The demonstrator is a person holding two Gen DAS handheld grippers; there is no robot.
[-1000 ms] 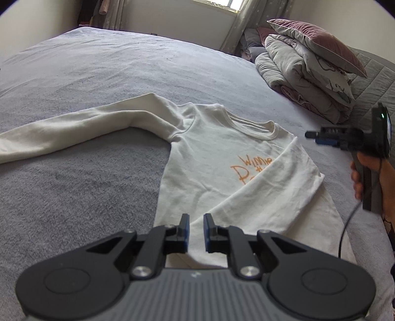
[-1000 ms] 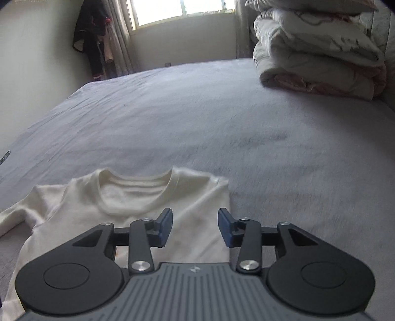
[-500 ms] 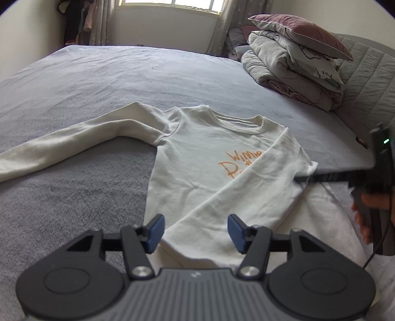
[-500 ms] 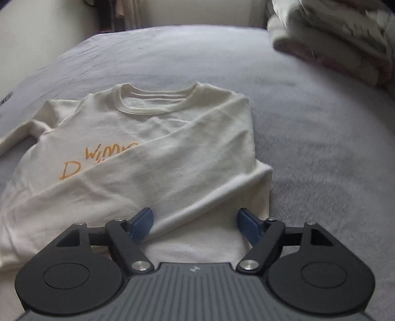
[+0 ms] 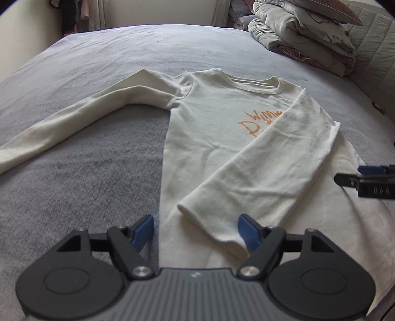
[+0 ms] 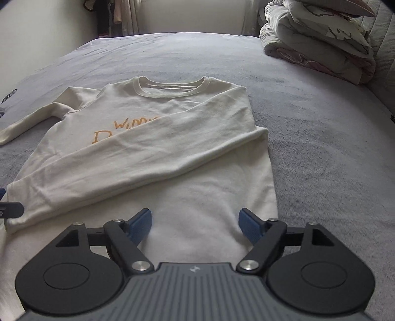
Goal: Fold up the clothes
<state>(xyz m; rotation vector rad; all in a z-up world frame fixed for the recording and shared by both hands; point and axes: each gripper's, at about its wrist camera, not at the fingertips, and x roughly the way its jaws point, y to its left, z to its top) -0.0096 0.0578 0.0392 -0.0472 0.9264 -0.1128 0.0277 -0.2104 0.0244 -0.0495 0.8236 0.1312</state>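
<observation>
A cream long-sleeved shirt (image 5: 209, 128) with orange writing lies face up on the grey bed (image 5: 98, 197). Its right-hand sleeve (image 5: 271, 168) is folded slantwise over the chest, and the other sleeve (image 5: 74, 118) stretches out to the left. My left gripper (image 5: 195, 224) hovers at the folded sleeve's cuff. Its jaws are opening, the cuff lies loose between them and the pads do not press it. My right gripper (image 6: 195, 218) stands open over the shirt's (image 6: 197, 172) lower body with nothing gripped. Its fingers (image 5: 350, 181) show at the right edge of the left wrist view.
A stack of folded duvets and a pillow (image 6: 321, 44) sits at the bed's far right, against a quilted headboard (image 5: 375, 61). Clothes hang by the far wall (image 6: 111, 17). Bare grey cover (image 6: 333, 160) lies right of the shirt and beyond its collar.
My left jaws have spread from nearly shut to wide, leaving the cuff lying loose. My right gripper has drawn back from the collar to the shirt's lower part and opened wider.
</observation>
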